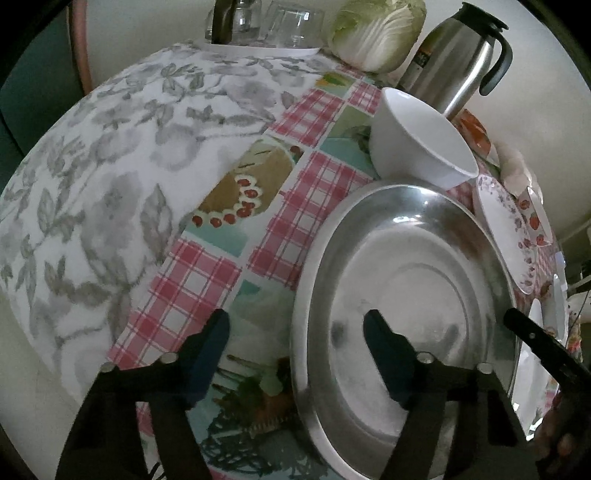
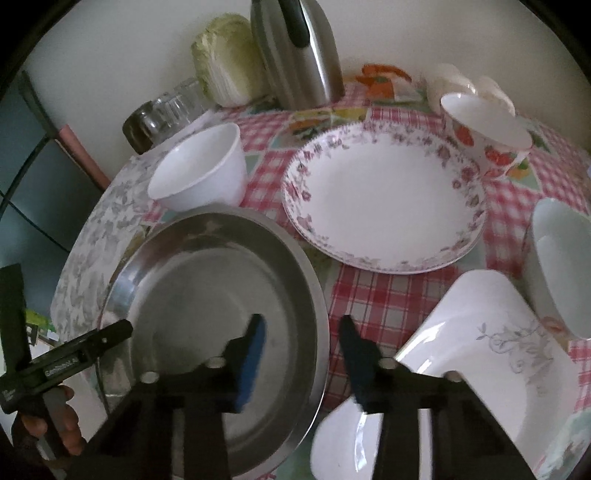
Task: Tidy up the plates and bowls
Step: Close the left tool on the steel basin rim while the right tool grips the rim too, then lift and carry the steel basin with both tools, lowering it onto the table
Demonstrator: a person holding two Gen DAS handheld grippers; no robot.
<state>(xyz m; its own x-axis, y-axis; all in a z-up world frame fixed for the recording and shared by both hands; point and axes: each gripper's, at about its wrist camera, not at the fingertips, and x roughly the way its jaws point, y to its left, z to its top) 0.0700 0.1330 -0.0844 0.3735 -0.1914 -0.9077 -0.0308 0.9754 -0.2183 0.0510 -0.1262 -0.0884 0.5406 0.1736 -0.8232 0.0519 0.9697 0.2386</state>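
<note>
Both grippers straddled opposite edges of the steel plate [image 2: 207, 314], which lay flat on the surface [image 1: 110, 166] at the near side, partly on the checked cloth [image 1: 306, 192]. The left gripper [image 1: 295, 354] had one finger over the cloth outside the rim and the other over the plate's well; the fingers stood fairly wide, with the rim between them and no pad pressing yet. The right gripper [image 2: 301, 365] had one finger inside the plate and the other outside its right edge, above the small white dish [image 2: 343, 454]; the gap was narrower, but the rim looked to sit free between the pads, so nothing seemed held. A two-handed hold on opposite edges probably suited a wide, shallow, slippery plate that one pinch would let tip. The plain white bowl [image 2: 201, 170] stood just behind the plate, touching or nearly touching its far rim. The flowered plate [image 2: 384, 195] lay to the right of that bowl, the strawberry bowl [image 2: 484, 136] behind it, a pale bowl [image 2: 561, 266] at the far right edge, and a rectangular dish [image 2: 487, 354] near the right gripper. A cabbage [image 1: 376, 33], a steel jug [image 1: 458, 55] and glasses [image 1: 266, 22] stood against the wall, out of the way. Sorting appeared barely begun: the dishes lay spread singly, none stacked.
</note>
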